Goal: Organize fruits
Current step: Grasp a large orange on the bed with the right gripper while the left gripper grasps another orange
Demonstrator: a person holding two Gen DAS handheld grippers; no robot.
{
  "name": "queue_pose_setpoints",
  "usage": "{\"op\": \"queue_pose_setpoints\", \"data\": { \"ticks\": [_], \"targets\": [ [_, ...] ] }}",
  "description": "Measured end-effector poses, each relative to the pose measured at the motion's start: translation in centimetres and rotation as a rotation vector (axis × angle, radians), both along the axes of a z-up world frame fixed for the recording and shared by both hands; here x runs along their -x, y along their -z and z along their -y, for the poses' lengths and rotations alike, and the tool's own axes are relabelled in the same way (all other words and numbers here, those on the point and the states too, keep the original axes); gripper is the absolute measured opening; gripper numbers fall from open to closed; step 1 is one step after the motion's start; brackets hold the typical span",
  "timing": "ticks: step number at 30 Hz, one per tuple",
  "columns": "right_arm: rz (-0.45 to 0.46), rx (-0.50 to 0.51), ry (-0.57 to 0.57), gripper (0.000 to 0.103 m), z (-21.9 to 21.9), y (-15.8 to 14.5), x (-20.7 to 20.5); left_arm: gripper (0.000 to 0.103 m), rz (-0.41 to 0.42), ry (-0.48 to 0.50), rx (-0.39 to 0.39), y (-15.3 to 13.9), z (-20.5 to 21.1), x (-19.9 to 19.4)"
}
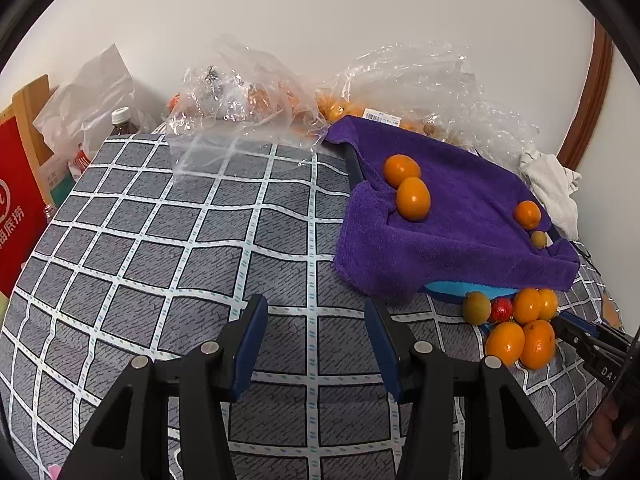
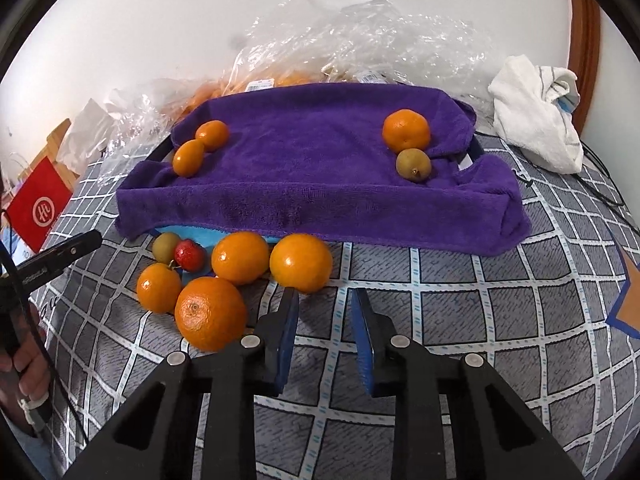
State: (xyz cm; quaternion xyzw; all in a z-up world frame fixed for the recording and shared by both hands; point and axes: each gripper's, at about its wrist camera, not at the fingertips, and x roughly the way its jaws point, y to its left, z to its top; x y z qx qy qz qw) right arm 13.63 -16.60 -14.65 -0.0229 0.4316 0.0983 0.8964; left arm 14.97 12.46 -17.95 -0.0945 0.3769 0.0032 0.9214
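Note:
A purple towel (image 2: 320,152) drapes over a blue tray (image 2: 200,236). On the towel lie two small oranges (image 2: 212,135) at the left, plus an orange (image 2: 406,130) and a brownish-green fruit (image 2: 414,165) at the right. In front of the tray sits a loose pile: several oranges (image 2: 210,312), a red fruit (image 2: 190,255) and a green fruit (image 2: 165,247). My right gripper (image 2: 326,292) hovers just right of the pile, its jaws drawn in to a narrow gap with nothing between them. My left gripper (image 1: 315,302) is open and empty over the checked cloth, left of the pile (image 1: 520,320).
Crumpled clear plastic bags (image 1: 248,92) holding more fruit line the wall behind the tray. A white rag (image 2: 536,120) lies at the right, a red carton (image 1: 16,208) and a bottle (image 1: 120,120) at the left. A hand (image 2: 24,360) holds the left gripper.

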Motion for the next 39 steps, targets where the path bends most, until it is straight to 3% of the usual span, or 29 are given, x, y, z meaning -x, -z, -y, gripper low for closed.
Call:
{"op": "queue_pose_setpoints", "data": {
  "ticks": [16, 20, 22, 39],
  "targets": [
    [-0.028, 0.023, -0.056, 0.042, -1.7, 0.8, -2.7, 0.048, -0.013, -0.002, 0.026, 0.3, -0.4, -0.3],
    [-0.023, 0.030, -0.056, 0.041, -2.0, 1.0, -3.1, 0.048, -0.006, 0.006, 0.015, 0.2, -0.1, -0.1],
    [-0.014, 0.029, -0.055, 0.034, -2.1, 0.9, -3.1, 0.048, -0.007, 0.007, 0.014, 0.2, -0.1, -0.1],
    [0.059, 0.004, 0.024, 0.034, 2.4, -1.4, 0.7, 0.048, 0.012, 0.048, 0.039, 0.1, 0.4, 0.1]
  ]
}}
